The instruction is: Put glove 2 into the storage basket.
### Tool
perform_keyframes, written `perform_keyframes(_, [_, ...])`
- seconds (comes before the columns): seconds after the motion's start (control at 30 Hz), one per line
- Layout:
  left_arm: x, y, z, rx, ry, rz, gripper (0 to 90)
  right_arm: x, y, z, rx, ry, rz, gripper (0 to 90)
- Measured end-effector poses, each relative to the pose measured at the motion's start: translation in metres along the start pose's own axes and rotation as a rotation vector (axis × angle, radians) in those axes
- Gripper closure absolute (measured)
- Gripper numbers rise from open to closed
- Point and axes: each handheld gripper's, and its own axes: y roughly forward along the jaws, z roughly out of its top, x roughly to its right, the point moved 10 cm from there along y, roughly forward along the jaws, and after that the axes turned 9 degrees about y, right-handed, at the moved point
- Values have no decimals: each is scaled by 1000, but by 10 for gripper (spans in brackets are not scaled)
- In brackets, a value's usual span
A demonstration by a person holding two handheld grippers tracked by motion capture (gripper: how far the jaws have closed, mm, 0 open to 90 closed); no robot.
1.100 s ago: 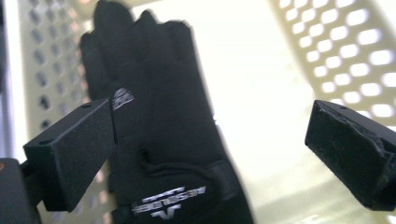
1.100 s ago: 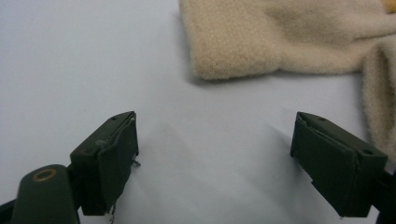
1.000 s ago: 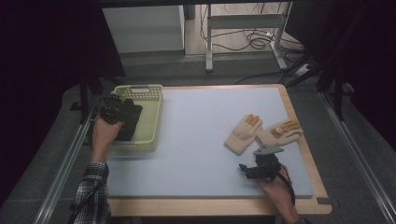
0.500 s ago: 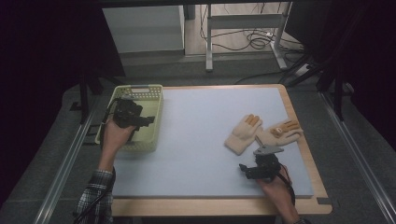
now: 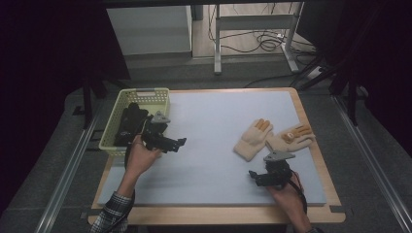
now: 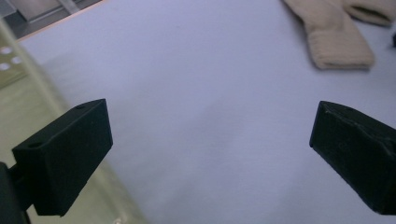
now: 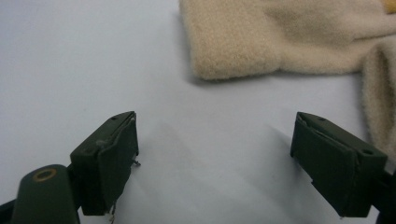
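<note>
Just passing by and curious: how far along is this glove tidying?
Dark gloves already lie in the yellow basket. Nothing is in hand: the left claw is open beside the basket, and the right claw is open near the two beige gloves, which remain on the table.

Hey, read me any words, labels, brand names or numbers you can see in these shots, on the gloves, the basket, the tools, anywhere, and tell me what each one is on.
None: no readable text anywhere.
Beige gloves: plain knit with orange fingertips, no label showing.
Basket: bare yellow-green plastic, no print; the dark things inside show no marking.
Left tool and right tool: black, jaws apart, no lettering.
Table: plain pale surface.
</note>
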Motion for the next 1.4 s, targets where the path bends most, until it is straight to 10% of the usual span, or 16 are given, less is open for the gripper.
perform_keyframes(0.23, [37,11,-8,39,28,-57,0,0,0,0,0,0,0,147])
perform_keyframes(0.5, [74,37,-57,-23,38,-106,0,0,0,0,0,1,3,147])
perform_keyframes(0.77, [76,49,-87,-105,45,-60,0,0,0,0,-1,3,2,147])
perform_keyframes(1.4, [76,50,-88,-89,20,-75,0,1,-1,2,-6,23,13,166])
